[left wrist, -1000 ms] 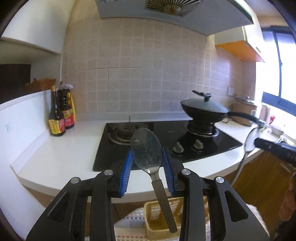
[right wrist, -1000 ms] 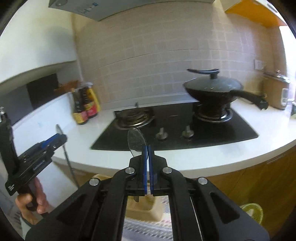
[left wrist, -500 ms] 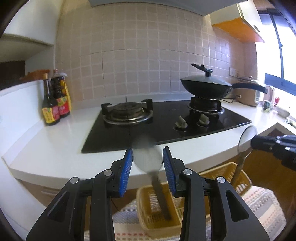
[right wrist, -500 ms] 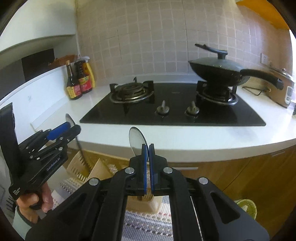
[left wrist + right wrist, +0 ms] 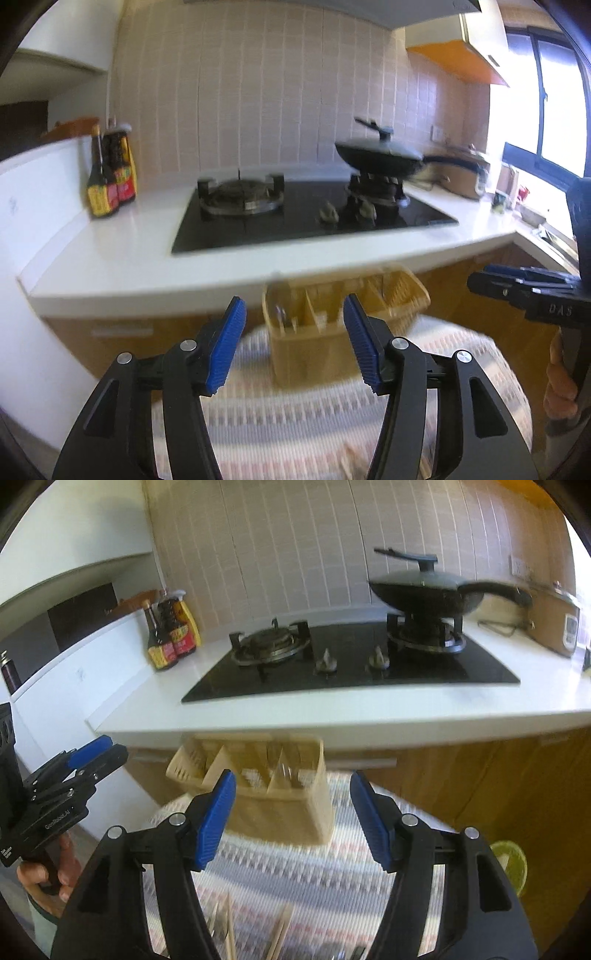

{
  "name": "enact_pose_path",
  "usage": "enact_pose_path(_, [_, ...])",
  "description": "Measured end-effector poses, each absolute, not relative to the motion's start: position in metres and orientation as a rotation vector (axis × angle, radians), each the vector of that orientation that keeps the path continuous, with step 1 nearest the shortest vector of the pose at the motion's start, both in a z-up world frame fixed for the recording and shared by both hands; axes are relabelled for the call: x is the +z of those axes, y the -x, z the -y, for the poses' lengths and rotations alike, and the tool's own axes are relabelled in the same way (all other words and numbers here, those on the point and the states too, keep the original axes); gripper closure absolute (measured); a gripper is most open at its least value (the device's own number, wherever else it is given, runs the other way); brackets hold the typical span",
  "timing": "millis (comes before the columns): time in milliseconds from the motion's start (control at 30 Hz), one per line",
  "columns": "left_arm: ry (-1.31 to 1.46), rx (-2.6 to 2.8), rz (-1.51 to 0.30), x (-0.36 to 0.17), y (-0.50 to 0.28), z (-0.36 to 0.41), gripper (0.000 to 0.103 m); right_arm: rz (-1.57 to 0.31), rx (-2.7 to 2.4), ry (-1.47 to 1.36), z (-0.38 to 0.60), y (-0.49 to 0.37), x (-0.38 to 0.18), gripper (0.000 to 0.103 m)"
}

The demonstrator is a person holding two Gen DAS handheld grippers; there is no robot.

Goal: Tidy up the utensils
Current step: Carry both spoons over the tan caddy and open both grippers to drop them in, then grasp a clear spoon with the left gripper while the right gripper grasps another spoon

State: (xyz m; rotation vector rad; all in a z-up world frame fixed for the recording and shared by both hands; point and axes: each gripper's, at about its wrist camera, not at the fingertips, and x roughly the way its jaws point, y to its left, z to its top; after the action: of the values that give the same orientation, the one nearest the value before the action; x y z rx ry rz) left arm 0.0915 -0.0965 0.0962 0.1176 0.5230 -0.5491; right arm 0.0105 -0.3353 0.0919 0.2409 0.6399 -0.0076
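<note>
A: How do the jaws stand?
B: The left gripper (image 5: pixel 293 341) has its blue pads spread wide with nothing between them. The right gripper (image 5: pixel 293 819) is the same: jaws wide apart, empty.

A: And the utensils?
B: A blurred metal piece stands in the left compartment of the caddy (image 5: pixel 314 354), as the left camera sees it. In the right view a pale shape shows in a middle compartment of the caddy (image 5: pixel 284 819), too blurred to name. Chopsticks (image 5: pixel 229 930) lie on the mat at the bottom of the right view.

A: Where is the caddy?
B: It is on the striped mat (image 5: pixel 295 424), in front of both grippers and below the counter (image 5: pixel 147 254).

A: Beyond that?
B: On the counter are the hob (image 5: pixel 295 218), a lidded wok (image 5: pixel 376 157) on the right burner, and sauce bottles (image 5: pixel 110 177) at the left.
</note>
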Motion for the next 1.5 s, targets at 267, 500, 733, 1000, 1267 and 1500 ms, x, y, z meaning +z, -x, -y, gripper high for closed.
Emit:
enact_pose_path(267, [-0.188, -0.598, -0.896, 0.009, -0.061, 0.071, 0.049, -0.934, -0.044, -0.322, 0.337, 0.027, 0.018, 0.043])
enact_pose_path(500, [-0.249, -0.584, -1.143, -0.070, -0.045, 0.060, 0.056, -1.158, -0.087, -0.422, 0.348, 0.051, -0.057, 0.065])
enact_pose_path(733, [-0.306, -0.589, -1.162, -0.076, -0.041, 0.068, 0.063, -1.206, 0.060, -0.469, 0.319, 0.053, -0.069, 0.069])
enact_pose_path(1000, [-0.432, -0.574, -1.141, -0.076, -0.033, 0.080, 0.066, -1.274, 0.028, -0.334, 0.277, 0.038, -0.078, 0.070])
enact_pose_path(1267, [-0.509, -0.602, -1.161, -0.076, -0.030, 0.094, 0.082, -1.283, -0.028, -0.203, 0.241, 0.033, -0.076, 0.080])
enact_pose_path(1500, [-0.519, -0.611, -1.144, -0.078, -0.026, 0.105, 0.093, -1.272, 0.015, -0.206, 0.226, 0.028, -0.078, 0.093])
